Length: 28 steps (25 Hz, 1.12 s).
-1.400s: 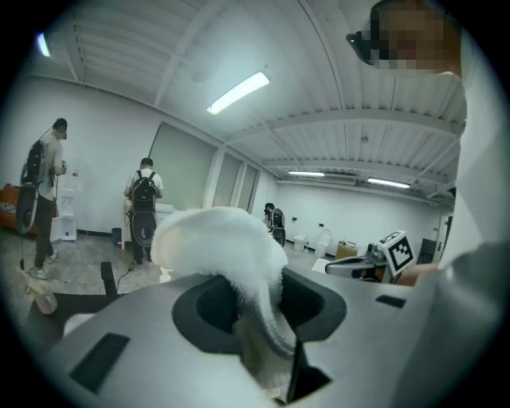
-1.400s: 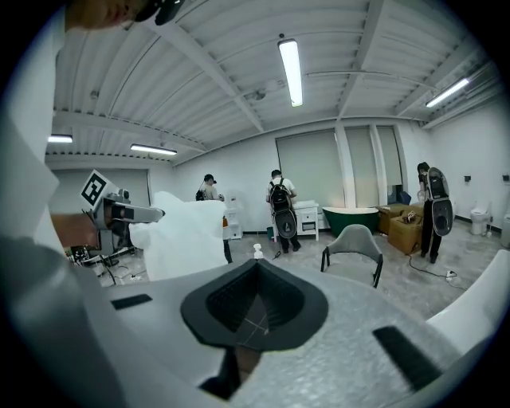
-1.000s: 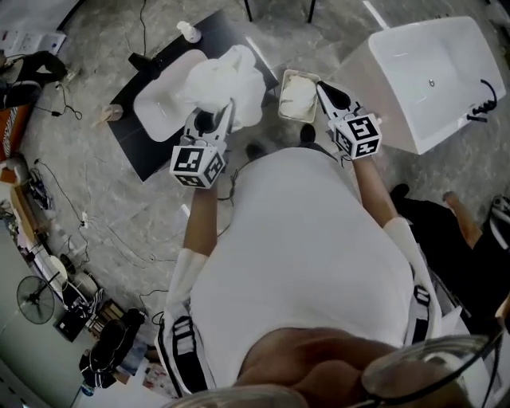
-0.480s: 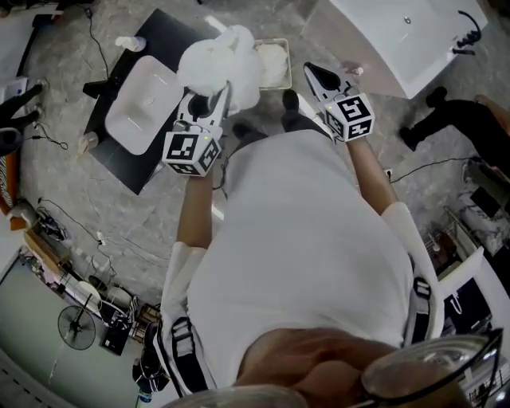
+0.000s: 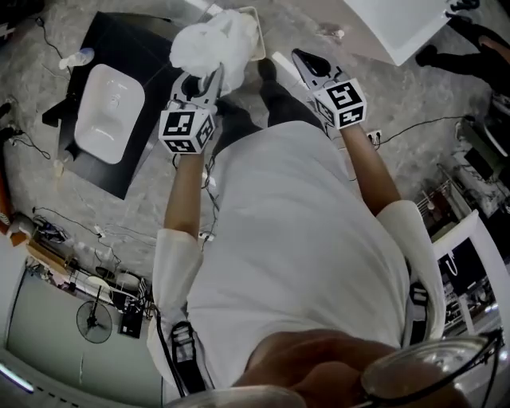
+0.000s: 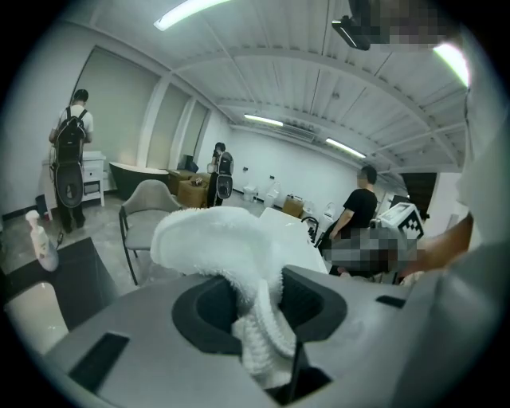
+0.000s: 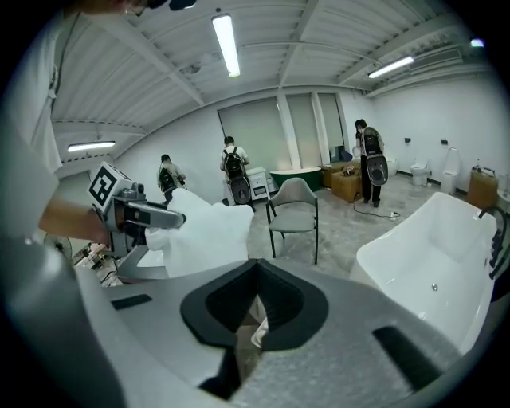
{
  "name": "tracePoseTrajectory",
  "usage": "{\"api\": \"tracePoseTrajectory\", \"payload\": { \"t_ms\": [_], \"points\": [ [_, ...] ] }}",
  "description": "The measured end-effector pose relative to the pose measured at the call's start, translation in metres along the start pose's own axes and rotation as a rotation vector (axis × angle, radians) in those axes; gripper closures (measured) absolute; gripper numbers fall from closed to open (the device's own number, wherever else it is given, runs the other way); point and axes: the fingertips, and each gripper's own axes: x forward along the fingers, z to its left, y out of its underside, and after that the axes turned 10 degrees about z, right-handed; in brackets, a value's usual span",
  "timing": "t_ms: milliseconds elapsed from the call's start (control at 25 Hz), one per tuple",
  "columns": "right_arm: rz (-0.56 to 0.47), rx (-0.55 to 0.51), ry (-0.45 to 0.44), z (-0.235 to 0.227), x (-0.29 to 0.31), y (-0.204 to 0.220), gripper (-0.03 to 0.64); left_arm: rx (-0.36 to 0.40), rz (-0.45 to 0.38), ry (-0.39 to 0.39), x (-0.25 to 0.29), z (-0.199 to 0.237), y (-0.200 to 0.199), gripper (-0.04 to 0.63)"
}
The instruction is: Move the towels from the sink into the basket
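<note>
My left gripper (image 5: pixel 209 80) is shut on a bunched white towel (image 5: pixel 211 40), which hangs in the air in front of me. In the left gripper view the towel (image 6: pixel 215 239) is pinched between the dark pads and folds out over the left gripper (image 6: pixel 259 299). The white basket (image 5: pixel 257 33) lies on the floor right behind the towel, mostly hidden by it. The white sink (image 5: pixel 107 111) sits on a black stand (image 5: pixel 147 56) at the left. My right gripper (image 5: pixel 303 57) is to the right of the towel; the right gripper (image 7: pixel 255 275) has its jaws together and holds nothing.
A white bathtub (image 5: pixel 398 24) stands at the upper right, also the bathtub (image 7: pixel 446 247) in the right gripper view. A grey chair (image 7: pixel 295 211) and several people with backpacks are farther off. A soap bottle (image 5: pixel 76 57) stands by the sink. Cables lie on the floor.
Both grippers have swung away from the sink toward the basket, the left one carrying the towel, which now covers most of the basket. The sink has slid to the left of the picture.
</note>
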Motion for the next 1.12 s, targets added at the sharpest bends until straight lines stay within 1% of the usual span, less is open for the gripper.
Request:
{"api": "tracePoseTrajectory", "payload": {
  "t_ms": [280, 480, 600, 720, 840, 920, 960, 1040, 1120],
  "points": [
    [0.103, 0.028, -0.041, -0.035, 0.063, 0.040, 0.620, -0.061, 0.155, -0.034, 0.133, 0.052, 0.084, 0.477],
    [0.182, 0.031, -0.106, -0.051, 0.118, 0.080, 0.620, -0.114, 0.272, -0.057, 0.233, 0.096, 0.160, 0.476],
    [0.213, 0.035, -0.137, -0.058, 0.167, 0.108, 0.620, -0.144, 0.329, -0.070, 0.298, 0.138, 0.214, 0.476],
    [0.258, 0.042, -0.155, -0.065, 0.227, 0.144, 0.620, -0.192, 0.396, -0.098, 0.364, 0.188, 0.279, 0.474],
    [0.298, 0.061, -0.175, -0.075, 0.271, 0.180, 0.620, -0.249, 0.458, -0.130, 0.419, 0.222, 0.342, 0.469],
    [0.317, 0.071, -0.178, -0.081, 0.295, 0.205, 0.620, -0.281, 0.470, -0.135, 0.451, 0.239, 0.373, 0.463],
    [0.325, 0.074, -0.178, -0.084, 0.307, 0.217, 0.620, -0.296, 0.471, -0.129, 0.467, 0.246, 0.386, 0.439],
    [0.341, 0.084, -0.177, -0.090, 0.327, 0.240, 0.620, -0.323, 0.478, -0.110, 0.489, 0.254, 0.408, 0.341],
    [0.355, 0.099, -0.173, -0.096, 0.340, 0.257, 0.620, -0.342, 0.491, -0.091, 0.498, 0.254, 0.426, 0.282]
  ]
}}
